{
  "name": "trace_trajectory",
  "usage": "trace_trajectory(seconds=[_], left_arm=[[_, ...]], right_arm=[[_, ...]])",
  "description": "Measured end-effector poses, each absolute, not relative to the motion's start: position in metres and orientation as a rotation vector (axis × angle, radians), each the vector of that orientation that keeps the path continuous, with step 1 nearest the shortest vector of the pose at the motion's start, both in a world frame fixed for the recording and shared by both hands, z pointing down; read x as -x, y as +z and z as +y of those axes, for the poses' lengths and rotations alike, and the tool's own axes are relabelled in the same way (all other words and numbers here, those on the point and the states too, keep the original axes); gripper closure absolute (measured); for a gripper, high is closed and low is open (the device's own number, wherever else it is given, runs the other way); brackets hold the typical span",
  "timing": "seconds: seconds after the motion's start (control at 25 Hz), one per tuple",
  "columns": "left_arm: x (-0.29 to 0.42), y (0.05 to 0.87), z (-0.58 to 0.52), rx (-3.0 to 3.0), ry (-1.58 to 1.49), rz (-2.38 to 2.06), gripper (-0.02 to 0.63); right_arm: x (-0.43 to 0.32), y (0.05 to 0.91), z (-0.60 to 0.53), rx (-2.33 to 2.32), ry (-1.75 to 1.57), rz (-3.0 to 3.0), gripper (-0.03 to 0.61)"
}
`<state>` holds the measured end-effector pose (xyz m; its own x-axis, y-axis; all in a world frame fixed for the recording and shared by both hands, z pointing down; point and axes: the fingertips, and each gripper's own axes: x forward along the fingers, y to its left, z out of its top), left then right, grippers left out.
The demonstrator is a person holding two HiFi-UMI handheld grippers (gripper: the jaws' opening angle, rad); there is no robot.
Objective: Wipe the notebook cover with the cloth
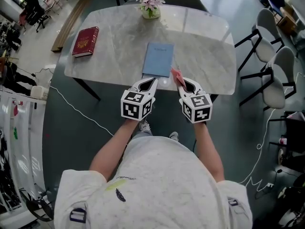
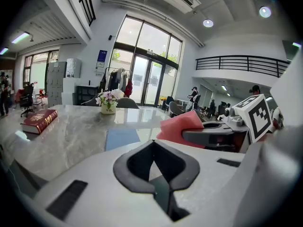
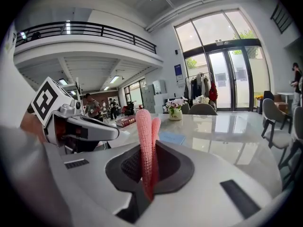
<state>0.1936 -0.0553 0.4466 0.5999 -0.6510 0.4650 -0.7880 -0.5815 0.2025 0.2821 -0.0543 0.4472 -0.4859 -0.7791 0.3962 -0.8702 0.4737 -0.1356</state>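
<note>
The light blue notebook (image 1: pixel 158 59) (image 2: pixel 120 138) (image 3: pixel 171 137) lies flat near the front edge of the marble table (image 1: pixel 114 56). My right gripper (image 1: pixel 180 80) (image 3: pixel 147 143) is shut on the pink cloth (image 1: pixel 177 75) (image 3: pixel 144 126) (image 2: pixel 182 126), which sticks up between its jaws just off the notebook's near right corner. My left gripper (image 1: pixel 151 80) (image 2: pixel 153 146) hovers at the notebook's near edge, jaws shut with nothing between them. Both grippers sit side by side at the table's front edge.
A dark red book (image 1: pixel 86 41) (image 2: pixel 39 120) lies at the table's left. At the far edge stands a small flower pot (image 1: pixel 151 6) (image 2: pixel 108 103). Grey chairs (image 1: pixel 274 75) stand to the right, and a white cable (image 1: pixel 76 109) trails on the floor.
</note>
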Motion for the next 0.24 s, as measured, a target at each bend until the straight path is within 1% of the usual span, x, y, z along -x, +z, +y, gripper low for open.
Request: trace_trajectory(seconds=[0.24], left_arm=[[-0.1992,0.4461,-0.0507,-2.439,0.498,-1.160,0.607]], right_arm=[[-0.2857,0.4428,-0.0520,-1.410,0.475,-2.464,0.563]])
